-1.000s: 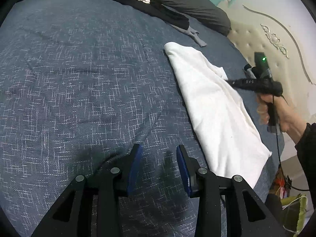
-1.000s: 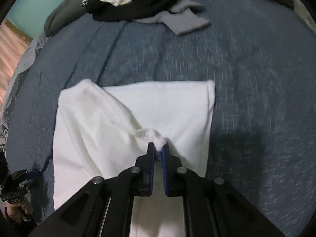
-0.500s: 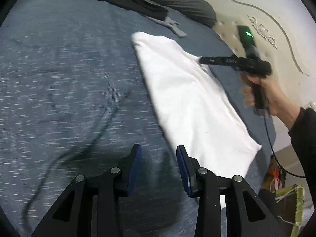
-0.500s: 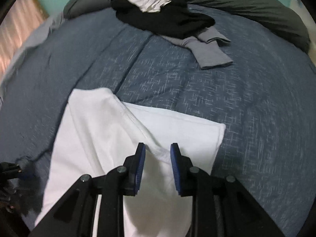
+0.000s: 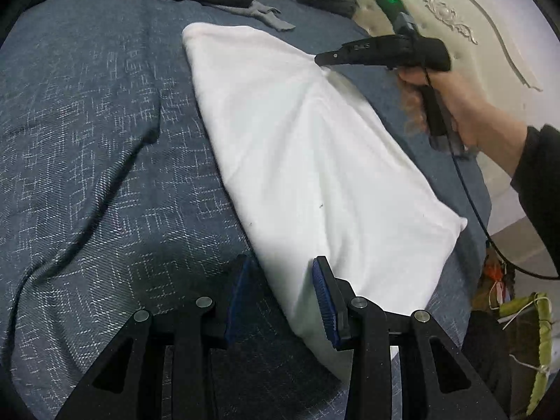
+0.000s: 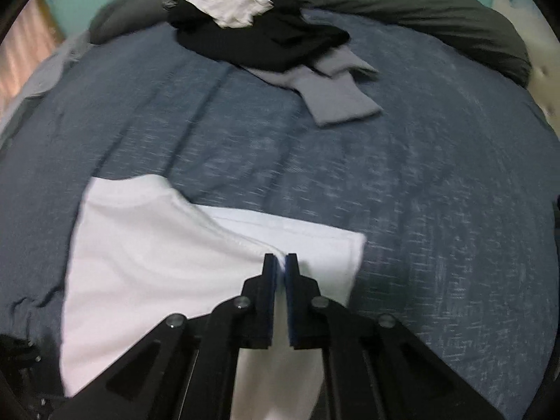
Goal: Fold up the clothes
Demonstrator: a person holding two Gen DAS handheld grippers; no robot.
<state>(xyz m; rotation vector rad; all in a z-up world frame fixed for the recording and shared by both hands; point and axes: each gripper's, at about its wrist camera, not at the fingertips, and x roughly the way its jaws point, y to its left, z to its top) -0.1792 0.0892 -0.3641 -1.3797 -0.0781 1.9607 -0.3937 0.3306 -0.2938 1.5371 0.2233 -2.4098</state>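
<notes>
A white garment (image 5: pixel 315 161) lies folded into a long strip on the blue patterned bedspread (image 5: pixel 98 147). My left gripper (image 5: pixel 283 290) is open at its near end, with the cloth's edge lying between the two blue pads. In the left wrist view a hand holds my right gripper (image 5: pixel 322 58) at the strip's far side, its tip pinching a raised fold. The right wrist view shows the right gripper (image 6: pixel 280 266) shut on a hemmed edge of the white garment (image 6: pixel 157 245), pulling it up into a small ridge.
A heap of black and white clothes (image 6: pixel 252 24) and a grey garment (image 6: pixel 336 94) lie at the far end of the bed beside a dark duvet (image 6: pixel 437 7). A cream padded headboard (image 5: pixel 455 35) stands to the right. A cable (image 5: pixel 483 224) hangs from the right gripper.
The right gripper opened half a second ago and has shut again on the garment's edge. The left gripper has moved right, up to the white garment's near end.
</notes>
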